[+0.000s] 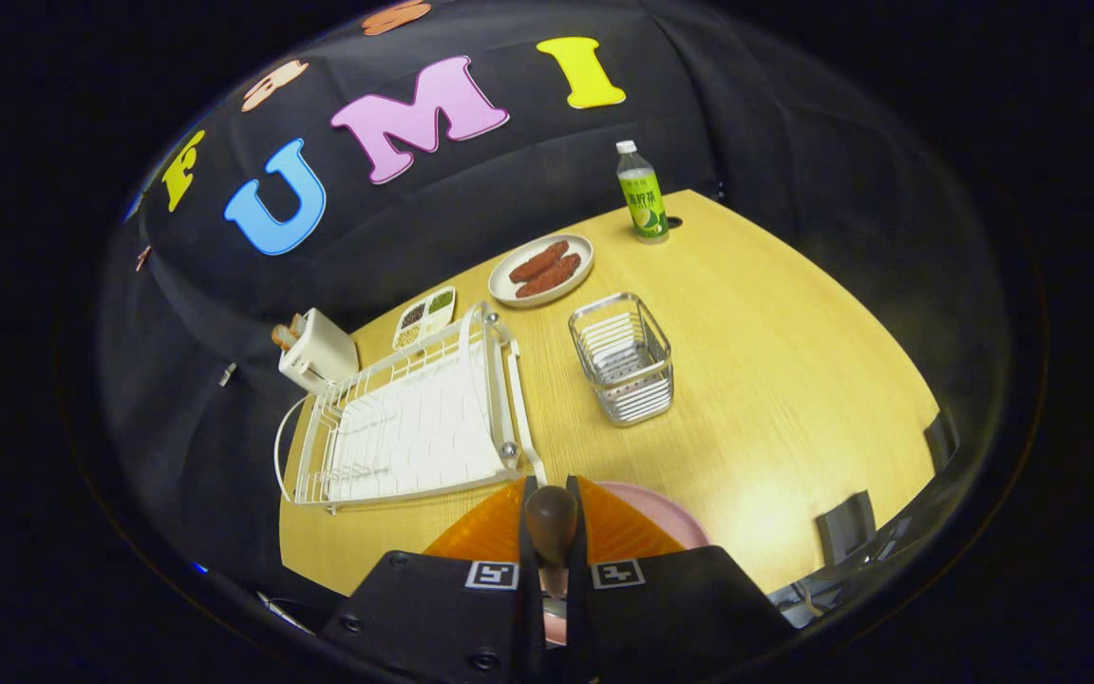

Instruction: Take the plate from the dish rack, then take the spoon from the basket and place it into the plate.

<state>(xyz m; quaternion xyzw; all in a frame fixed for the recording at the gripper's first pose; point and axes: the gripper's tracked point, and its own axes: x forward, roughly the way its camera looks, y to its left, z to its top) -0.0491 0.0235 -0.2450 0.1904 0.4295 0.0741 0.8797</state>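
My gripper (552, 541) is shut on a spoon (551, 521): its brown wooden handle end sticks up between the two fingers. Just under and beyond the fingers lies a pink plate (666, 518) on the wooden table, partly hidden by them. The wire basket (623, 356) stands further ahead, slightly to the right, and looks empty. The white dish rack (414, 423) sits ahead to the left with no dishes in it.
A white toaster (316, 350) stands behind the rack. A small divided tray (424, 317), a plate with sausages (541, 269) and a green bottle (641, 193) sit at the far side. Dark objects (846, 525) lie at the table's right edge.
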